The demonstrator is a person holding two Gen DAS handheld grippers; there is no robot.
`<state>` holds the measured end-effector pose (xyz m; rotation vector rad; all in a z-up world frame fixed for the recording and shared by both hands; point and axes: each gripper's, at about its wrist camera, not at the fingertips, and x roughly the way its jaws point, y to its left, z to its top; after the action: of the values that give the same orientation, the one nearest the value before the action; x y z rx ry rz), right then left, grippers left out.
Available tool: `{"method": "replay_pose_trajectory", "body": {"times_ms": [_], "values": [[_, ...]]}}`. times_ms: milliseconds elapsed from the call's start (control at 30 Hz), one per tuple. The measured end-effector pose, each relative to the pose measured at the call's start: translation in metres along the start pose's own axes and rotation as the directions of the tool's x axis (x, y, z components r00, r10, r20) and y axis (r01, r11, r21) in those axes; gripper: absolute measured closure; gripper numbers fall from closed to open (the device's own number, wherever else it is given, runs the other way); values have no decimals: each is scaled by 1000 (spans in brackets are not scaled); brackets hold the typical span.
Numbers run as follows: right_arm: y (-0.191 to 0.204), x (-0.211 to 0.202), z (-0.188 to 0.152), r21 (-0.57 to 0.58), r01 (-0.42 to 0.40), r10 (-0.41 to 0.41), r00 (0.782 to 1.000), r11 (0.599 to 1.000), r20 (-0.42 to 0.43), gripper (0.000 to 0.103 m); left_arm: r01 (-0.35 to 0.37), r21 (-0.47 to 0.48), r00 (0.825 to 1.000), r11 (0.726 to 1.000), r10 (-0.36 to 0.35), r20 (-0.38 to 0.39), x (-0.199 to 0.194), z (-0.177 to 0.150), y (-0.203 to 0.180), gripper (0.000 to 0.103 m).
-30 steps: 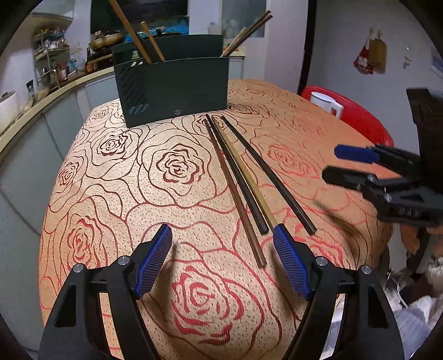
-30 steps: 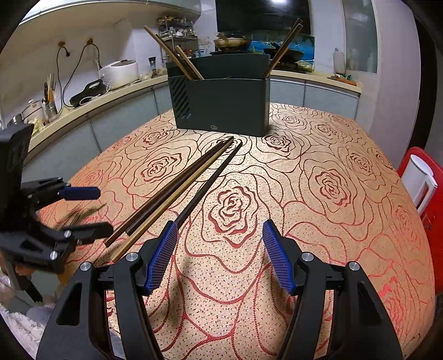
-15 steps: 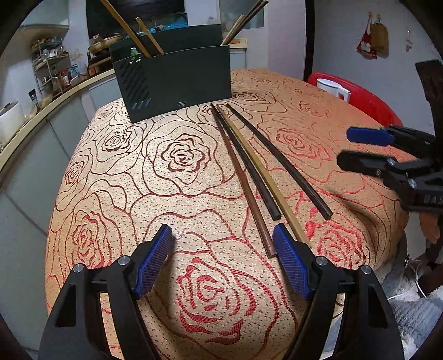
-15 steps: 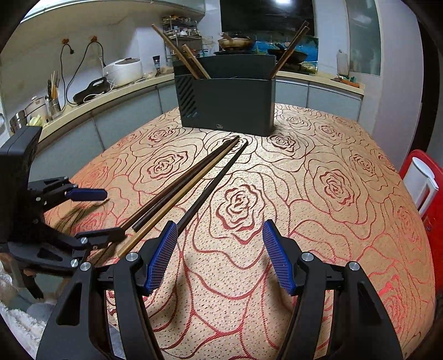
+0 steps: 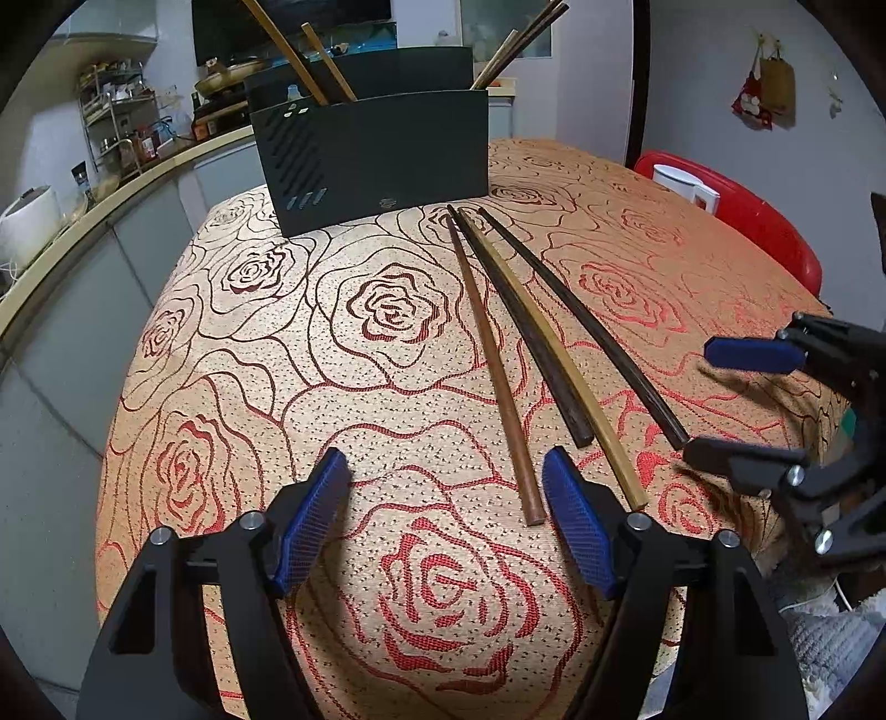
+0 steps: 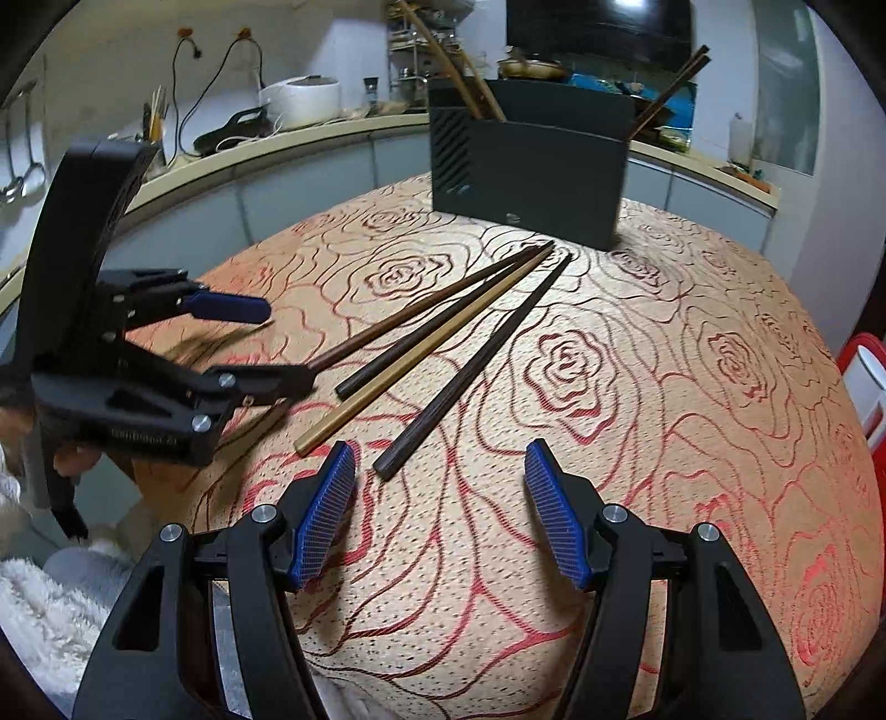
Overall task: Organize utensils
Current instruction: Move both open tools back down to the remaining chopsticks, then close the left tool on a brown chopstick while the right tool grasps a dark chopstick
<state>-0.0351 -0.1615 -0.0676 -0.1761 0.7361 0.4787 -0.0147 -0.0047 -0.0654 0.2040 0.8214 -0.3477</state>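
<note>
Item 1. Four long chopsticks, loose on the worktop [image 5: 232,387], a round surface under an orange cloth patterned with red roses. From the left wrist view, left to right: a reddish-brown round wooden chopstick [image 5: 495,365]; a dark brown, nearly black one [image 5: 531,338]; a pale yellow bamboo one [image 5: 559,354]; a slim black one [image 5: 598,332]. Their far tips converge just short of the holder and their near ends fan apart, which offers each stick separately to the tongs.

Item 2. Dark green rectangular plastic utensil holder [image 5: 382,149], upright at the far edge of the cloth. Several brown chopsticks [image 5: 288,50] already lean out of its compartments; judged the destination for the loose four.

Item 3. Left tongs [image 5: 446,515], black frame with blue ribbed pads. The jaws are closing but still stand wide; nothing is gripped. The near end of the reddish-brown chopstick lies just inside the right-hand pad, seemingly the intended pick.

Item 4. Right tongs [image 6: 440,509], same make, held wide and empty. The near end of the slim black chopstick [image 6: 476,365] lies just ahead of the left-hand pad, likely its target.

Status: sorting is partly done; four sticks remain.
</note>
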Motion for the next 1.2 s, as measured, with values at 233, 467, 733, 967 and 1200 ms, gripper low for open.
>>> {"method": "replay_pose_trajectory", "body": {"times_ms": [233,467,733,967,1200], "values": [[-1,5,-1,10,30,-30,1000,1000,3,41,16,-2,1000,1000,-16,1,0,0,0,41],[-23,3,0,86,132,-131,991,988,-14,54,12,-7,1000,1000,-12,2,-1,0,0,44],[-21,6,-1,80,98,-99,995,992,12,72,29,-9,999,1000,-28,19,-2,0,-5,61],[-21,13,3,84,76,-80,996,994,39,82,45,22,998,999,-46,38,-2,0,-12,87],[-24,14,5,100,78,-83,996,992,44,91,54,17,998,998,-54,43,0,1,-14,95]]}}
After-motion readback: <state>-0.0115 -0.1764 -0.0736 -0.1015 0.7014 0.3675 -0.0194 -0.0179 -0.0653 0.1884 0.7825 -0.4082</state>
